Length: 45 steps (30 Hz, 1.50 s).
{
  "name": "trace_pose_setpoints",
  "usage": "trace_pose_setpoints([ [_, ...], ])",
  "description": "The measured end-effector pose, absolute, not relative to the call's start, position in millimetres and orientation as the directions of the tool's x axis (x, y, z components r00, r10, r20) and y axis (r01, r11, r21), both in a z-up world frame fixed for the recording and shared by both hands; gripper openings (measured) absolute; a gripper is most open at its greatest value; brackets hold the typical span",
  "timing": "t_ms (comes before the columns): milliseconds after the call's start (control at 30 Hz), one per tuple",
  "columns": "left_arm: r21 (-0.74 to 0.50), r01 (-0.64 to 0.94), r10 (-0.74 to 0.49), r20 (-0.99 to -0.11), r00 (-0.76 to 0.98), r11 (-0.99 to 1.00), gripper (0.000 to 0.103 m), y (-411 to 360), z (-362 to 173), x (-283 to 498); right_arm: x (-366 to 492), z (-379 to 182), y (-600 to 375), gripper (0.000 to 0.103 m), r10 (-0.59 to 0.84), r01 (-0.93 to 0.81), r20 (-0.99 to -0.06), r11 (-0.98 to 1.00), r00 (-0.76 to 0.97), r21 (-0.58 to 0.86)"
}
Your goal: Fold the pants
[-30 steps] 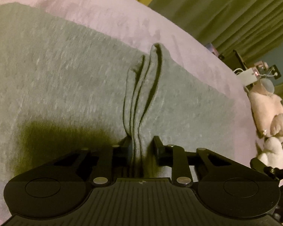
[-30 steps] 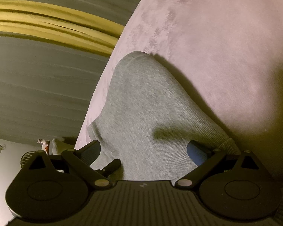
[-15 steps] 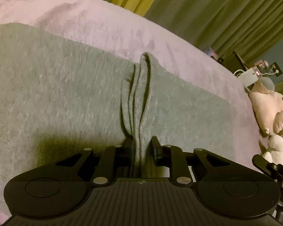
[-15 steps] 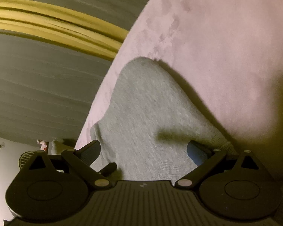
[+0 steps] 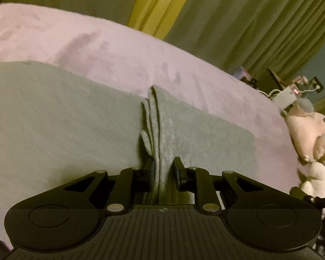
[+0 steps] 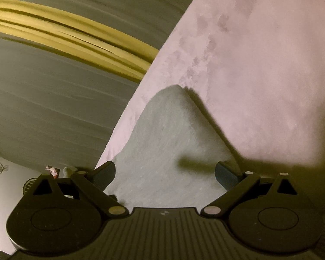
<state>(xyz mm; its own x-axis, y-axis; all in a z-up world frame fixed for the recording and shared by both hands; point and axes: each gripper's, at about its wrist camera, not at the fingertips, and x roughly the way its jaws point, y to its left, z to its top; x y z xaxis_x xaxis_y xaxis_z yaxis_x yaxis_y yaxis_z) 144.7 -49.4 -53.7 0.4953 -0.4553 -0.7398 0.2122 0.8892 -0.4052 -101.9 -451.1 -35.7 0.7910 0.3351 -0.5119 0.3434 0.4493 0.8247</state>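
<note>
We've closed our left gripper [image 5: 163, 169] on a pinched ridge of the grey pants [image 5: 65, 130] and it's risen off the pink bed [image 5: 119, 49], starting the fold. Our right gripper [image 6: 164, 174] hangs wide open over the cloth, gripping nothing.

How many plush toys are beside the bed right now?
2, both at the left wrist view's right edge: a pink plush toy above, a white plush toy below. Others may be hidden.
</note>
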Motion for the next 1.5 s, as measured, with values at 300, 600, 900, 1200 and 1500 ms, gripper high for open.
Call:
trace_pose_setpoints([
  [300,-0.288,0.164,-0.331,-0.791,0.514,0.943,0.033,-25.1,-72.3,147.8,-87.5,-37.7,-439.3,0.099,0.322,0.401,-0.614,0.529,0.721,0.748],
  [600,-0.261,0.091,-0.263,-0.766,0.586,0.961,0.081,6.8,-63.3,129.3,-79.2,-26.3,-418.2,0.099,0.247,0.376,-0.686,0.686,0.685,0.623],
  [900,-0.407,-0.243,-0.177,-0.757,0.628,0.88,0.084,115.2,-53.1,123.7,-84.1,2.1,-369.1,0.064,0.225,0.117,-0.62,0.879,0.752,0.461],
  [1200,-0.541,-0.463,-0.037,-0.676,0.736,0.702,0.084,249.4,-35.9,81.1,-54.5,-23.2,-342.8,0.086,0.208,0.139,-0.759,0.92,0.617,0.366],
  [1500,-0.635,-0.421,-0.074,-0.602,0.795,0.648,0.085,301.8,-68.7,59.9,-44.4,-31.3,-332.8,0.099,0.219,0.131,-0.764,0.921,0.607,0.368],
])
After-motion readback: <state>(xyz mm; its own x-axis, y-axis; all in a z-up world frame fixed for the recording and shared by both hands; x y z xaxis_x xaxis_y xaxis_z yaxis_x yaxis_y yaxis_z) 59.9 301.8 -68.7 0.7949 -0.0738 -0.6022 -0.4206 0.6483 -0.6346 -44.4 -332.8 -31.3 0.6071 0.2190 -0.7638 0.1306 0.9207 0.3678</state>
